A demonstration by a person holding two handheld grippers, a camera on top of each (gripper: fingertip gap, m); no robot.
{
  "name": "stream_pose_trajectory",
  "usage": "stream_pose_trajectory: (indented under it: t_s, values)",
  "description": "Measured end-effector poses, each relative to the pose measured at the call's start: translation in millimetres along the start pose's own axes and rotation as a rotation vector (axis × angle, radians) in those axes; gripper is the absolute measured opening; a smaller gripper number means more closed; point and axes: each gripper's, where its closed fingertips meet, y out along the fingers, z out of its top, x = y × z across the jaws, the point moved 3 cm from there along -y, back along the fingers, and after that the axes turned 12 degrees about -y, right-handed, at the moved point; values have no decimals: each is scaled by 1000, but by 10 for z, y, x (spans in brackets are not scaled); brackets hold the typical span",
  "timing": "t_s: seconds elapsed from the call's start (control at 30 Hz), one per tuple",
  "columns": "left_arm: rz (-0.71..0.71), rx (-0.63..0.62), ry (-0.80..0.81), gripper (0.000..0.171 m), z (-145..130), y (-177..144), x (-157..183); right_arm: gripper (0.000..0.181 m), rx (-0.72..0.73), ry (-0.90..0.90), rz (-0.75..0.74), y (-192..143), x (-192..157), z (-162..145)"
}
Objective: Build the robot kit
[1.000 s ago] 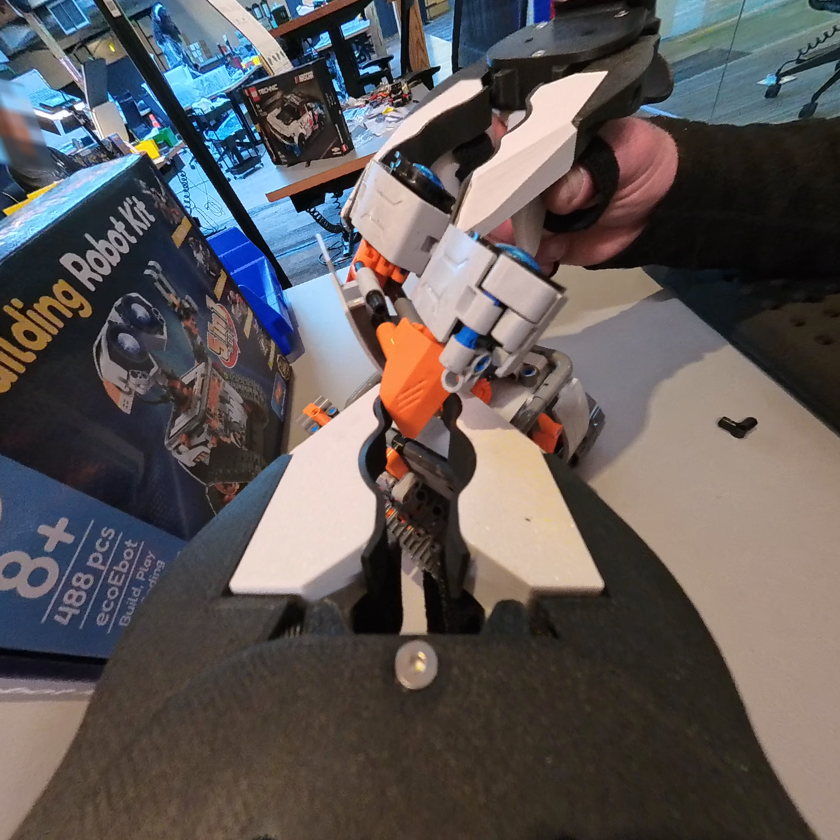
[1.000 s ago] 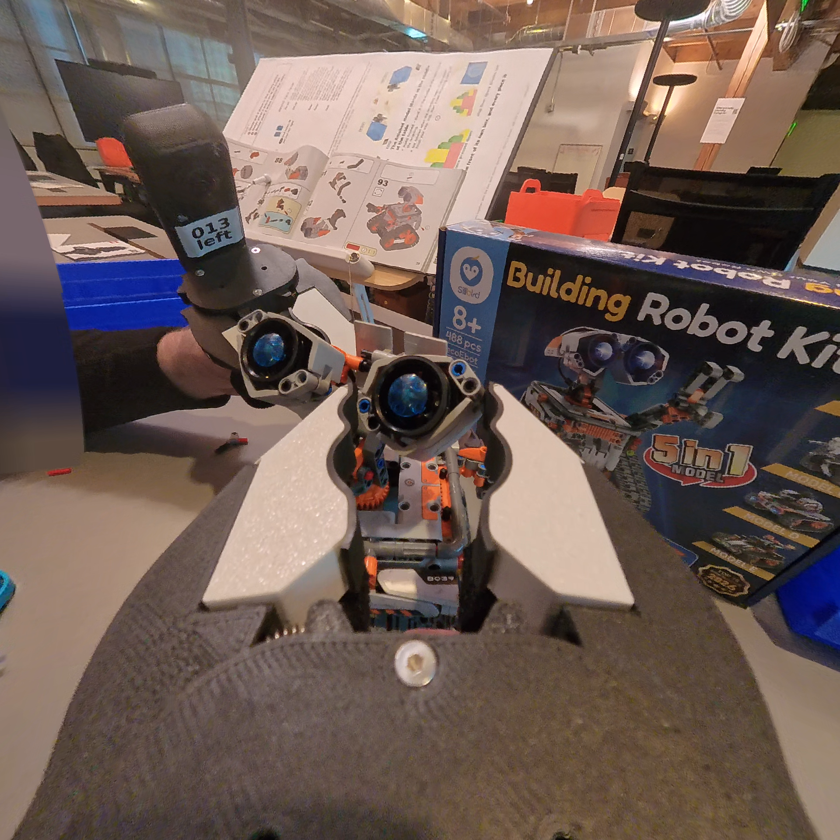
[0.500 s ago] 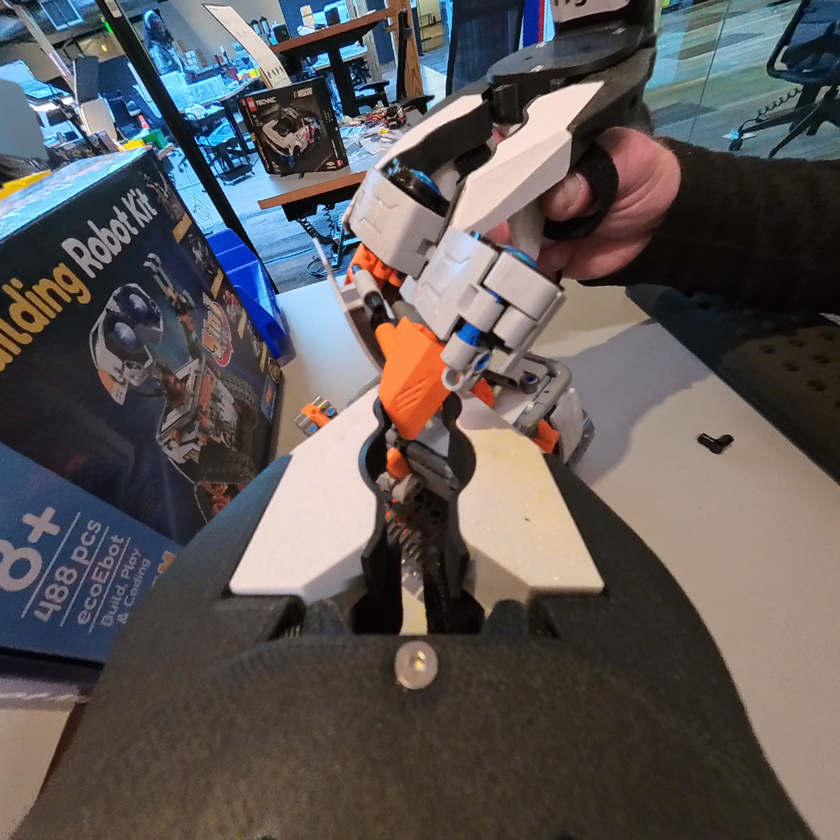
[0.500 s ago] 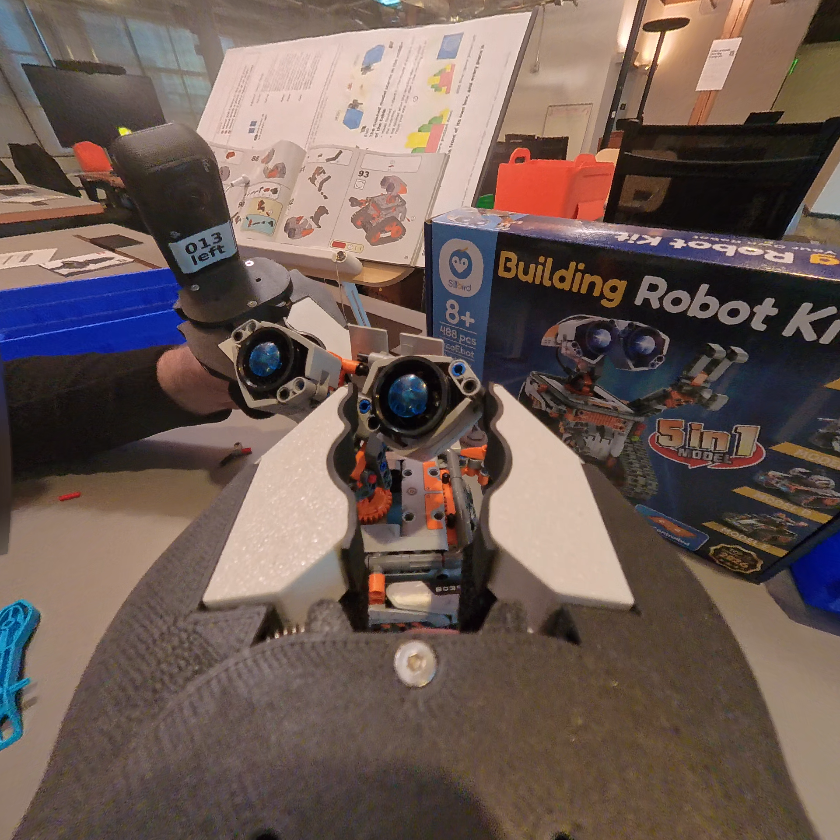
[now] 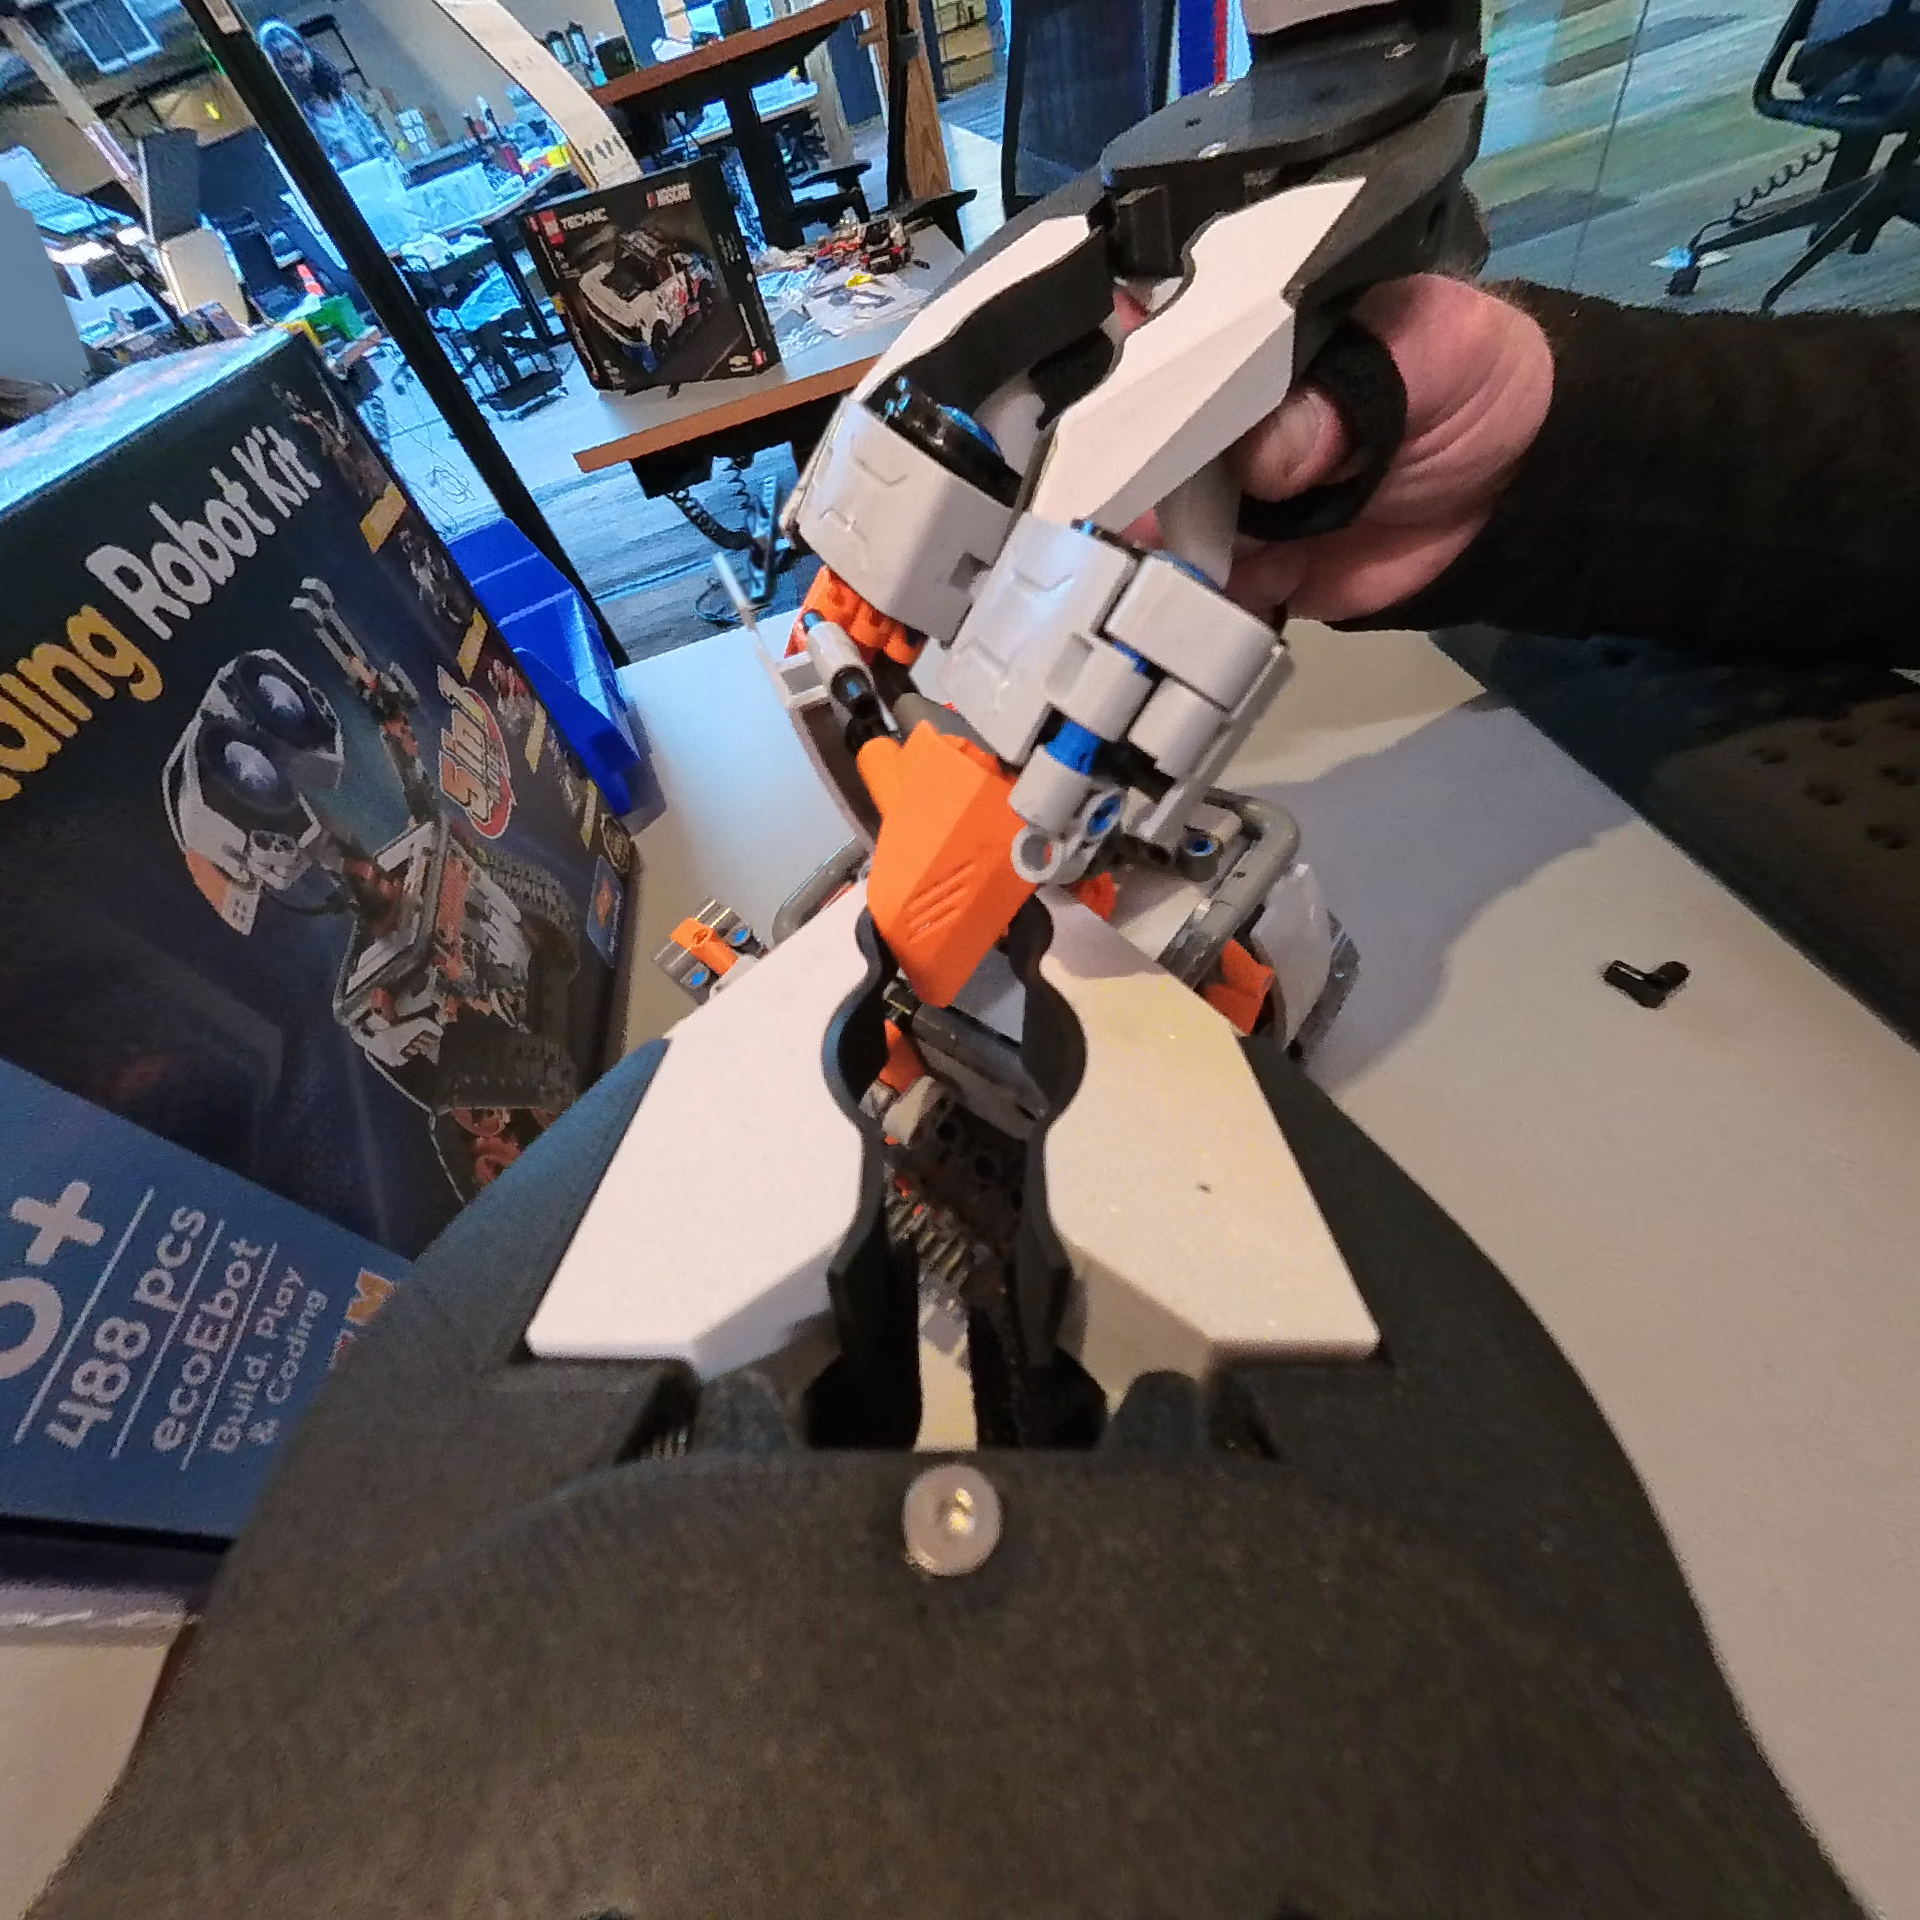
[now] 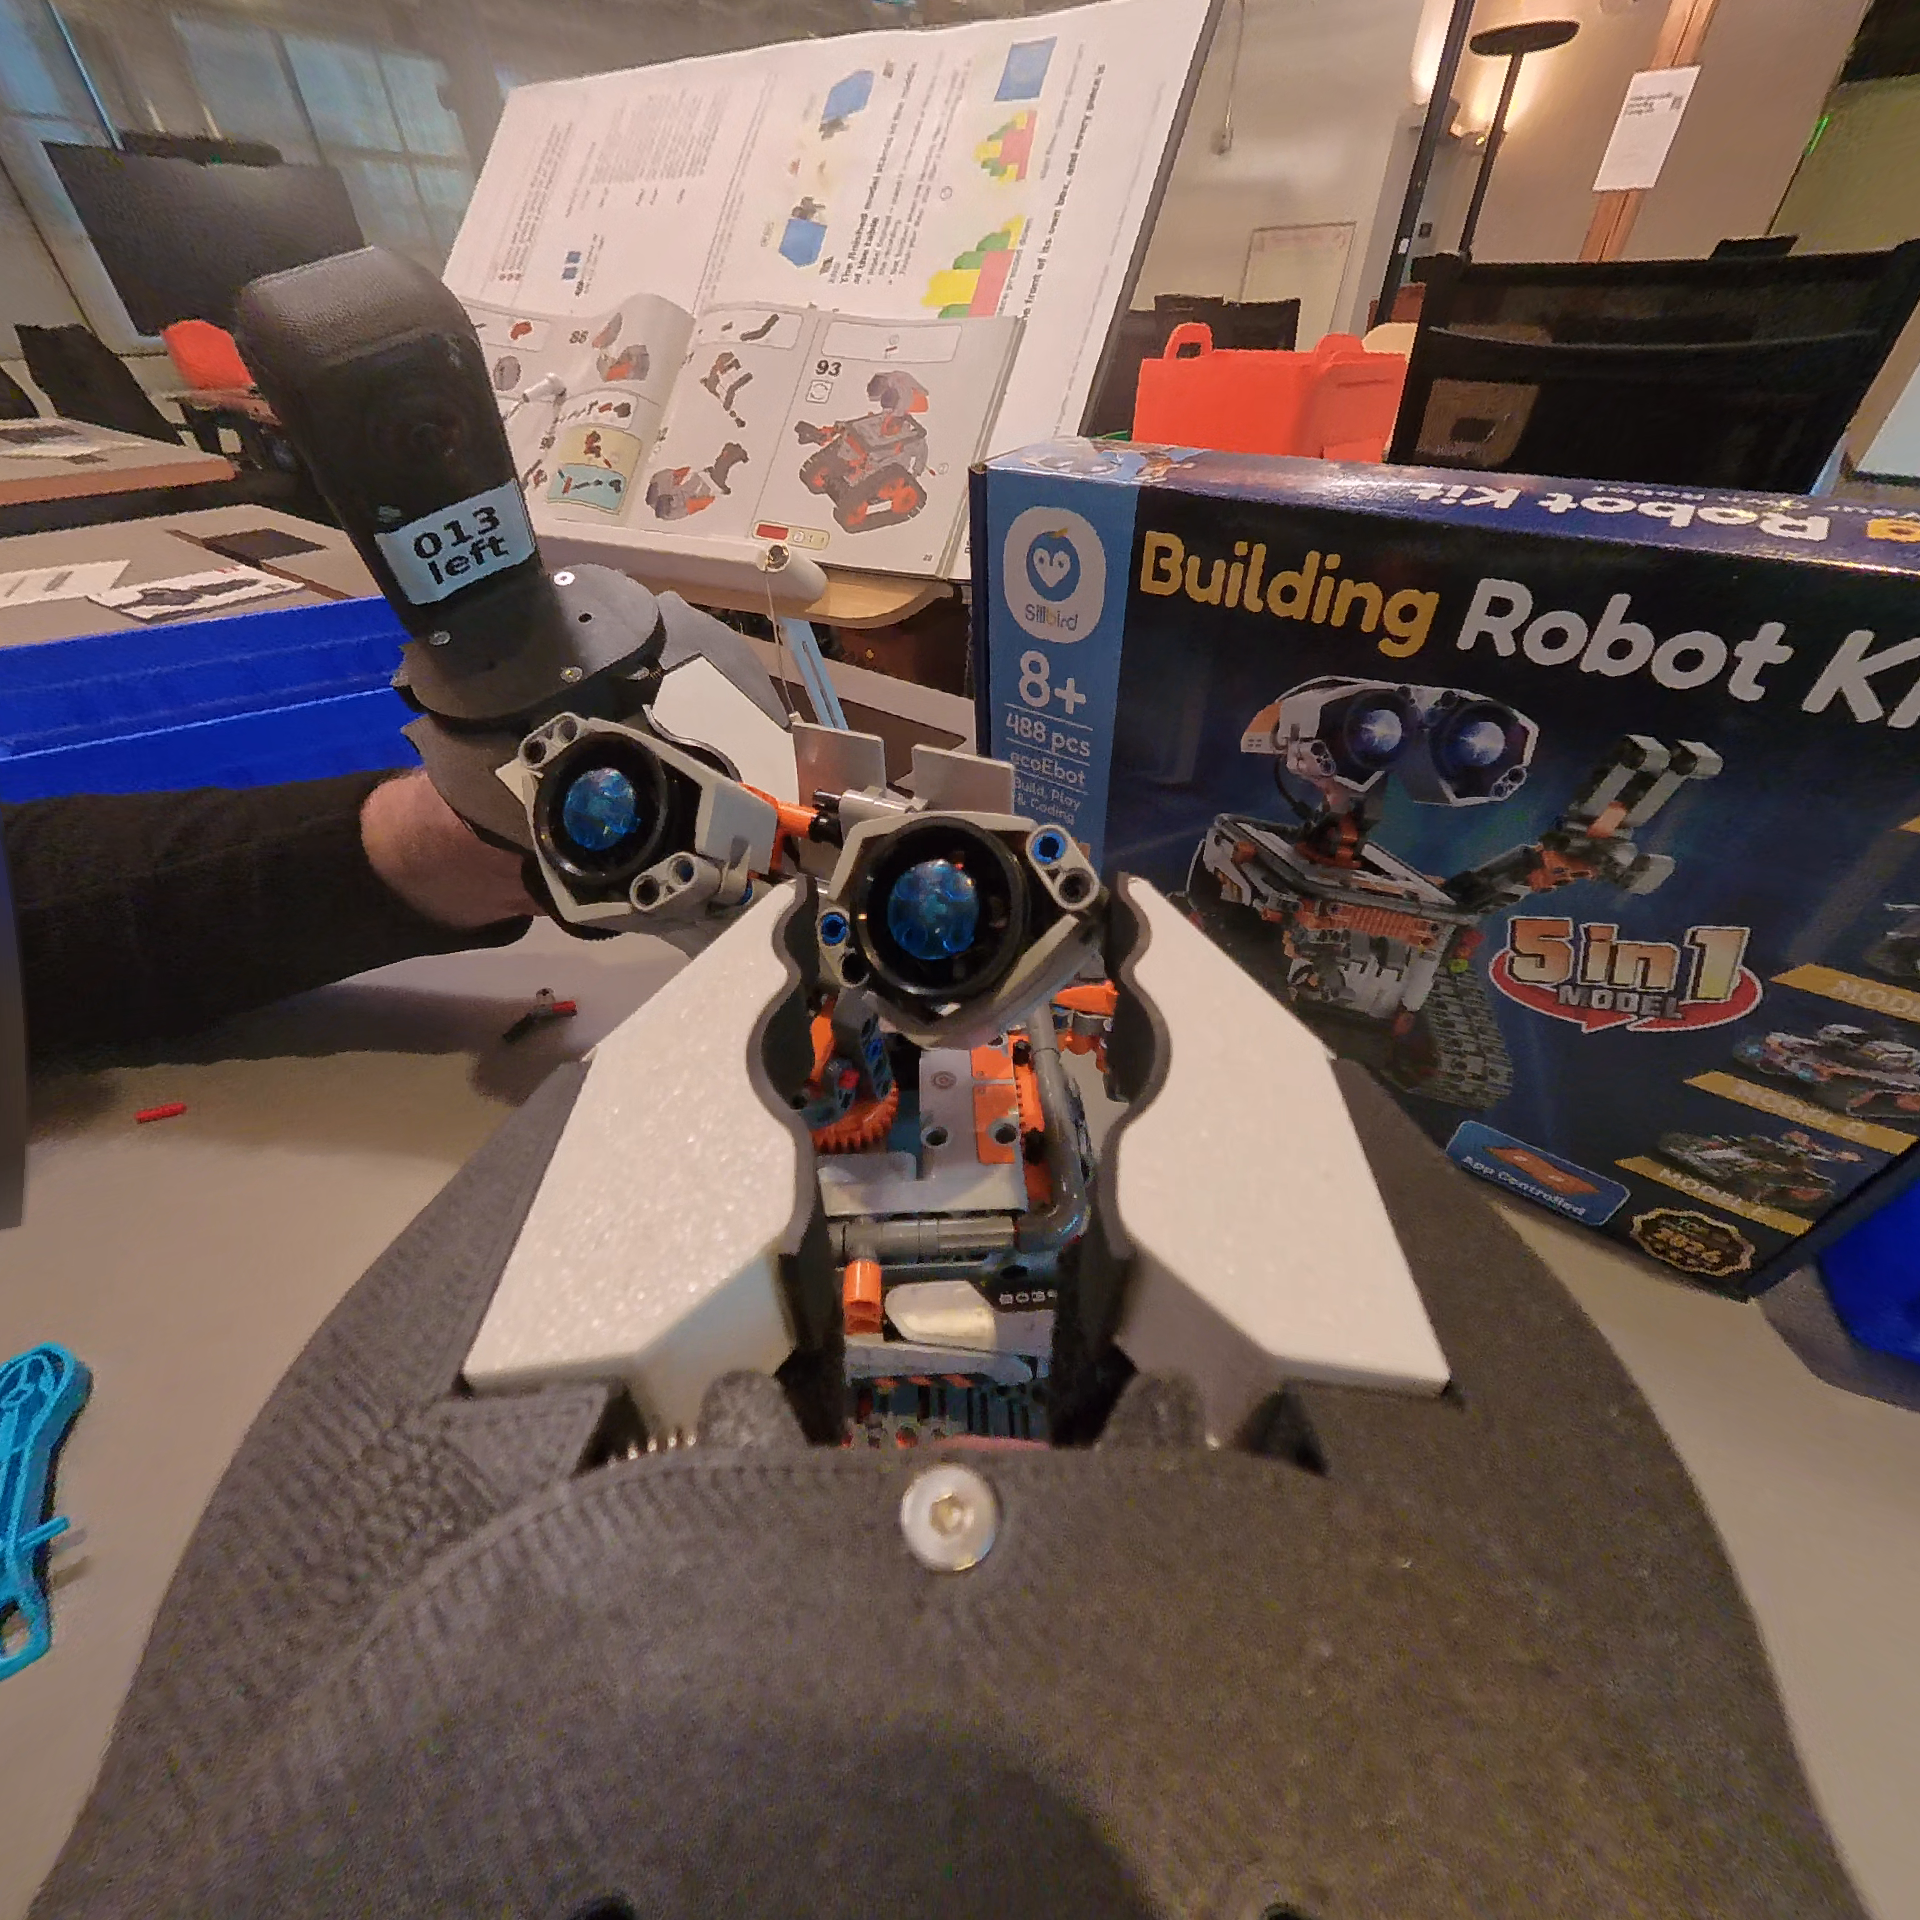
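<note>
Robot's base (image 6: 940, 1340) hidden behind fingers (image 6: 665, 1174)

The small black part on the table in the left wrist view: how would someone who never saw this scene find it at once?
Start from the brick-built robot model that both grippers hold over the white table. Look to the model's right, across bare tabletop toward the dark perforated mat. There lies the small black part, alone, bent like an elbow, and all black, unlike the grey-and-orange piece left of the model.

Workshop with wooden desks (image 5: 727, 78), office chair (image 5: 1829, 156), floor lamp (image 6: 1512, 62).
</note>
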Motion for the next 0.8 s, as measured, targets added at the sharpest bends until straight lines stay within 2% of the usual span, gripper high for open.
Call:
stream_pose_trajectory:
  t_s: [0.57, 0.8]
  values:
    - [71, -1, 177, 16, 35, 21, 77, 54, 140, -55, -69, -153, -86, -118]
    - [69, -7, 167, 17, 34, 20, 50, 54, 139, -56, -92, -149, -78, -122]
